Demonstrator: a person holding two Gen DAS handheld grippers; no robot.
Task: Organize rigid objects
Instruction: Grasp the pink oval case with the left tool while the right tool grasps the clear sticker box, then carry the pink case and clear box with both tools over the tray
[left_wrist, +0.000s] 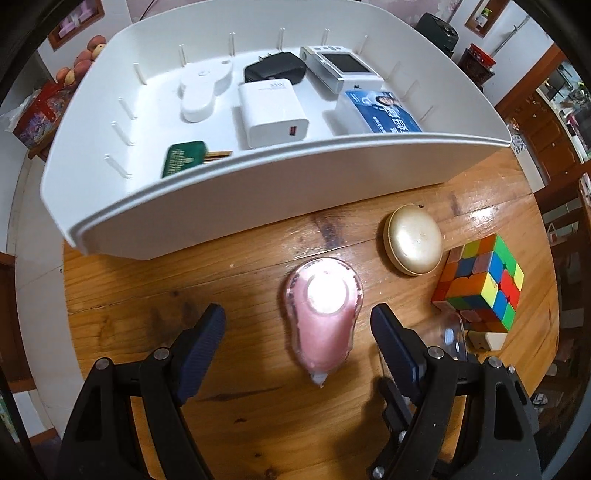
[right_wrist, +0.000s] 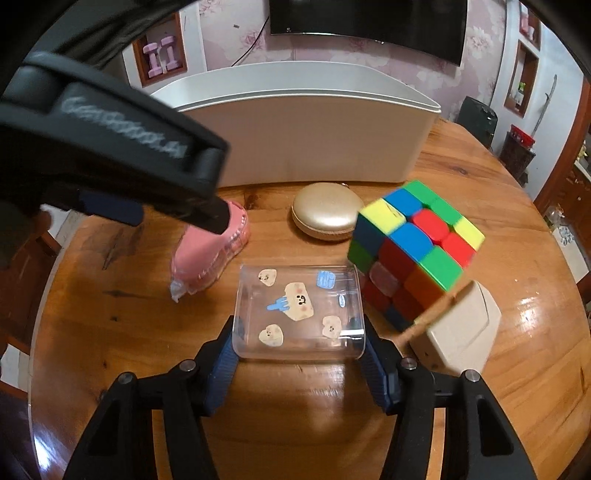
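Holding chargers and a key, white bin (left_wrist: 258, 206).

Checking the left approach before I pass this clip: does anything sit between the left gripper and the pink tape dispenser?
Nothing visible does. The left gripper is open, its fingers apart on either side of the pink tape dispenser, with only bare wooden table between. The gold case lies off to one side.

Bare wooden table (left_wrist: 147, 295) lies open to the left of the pink tape dispenser (left_wrist: 319, 317). Behind it the way is blocked by the white bin (left_wrist: 258, 206). To the right, passage is crowded by a gold case (left_wrist: 410, 240), puzzle cube (left_wrist: 480, 280) and clear box (right_wrist: 299, 310).
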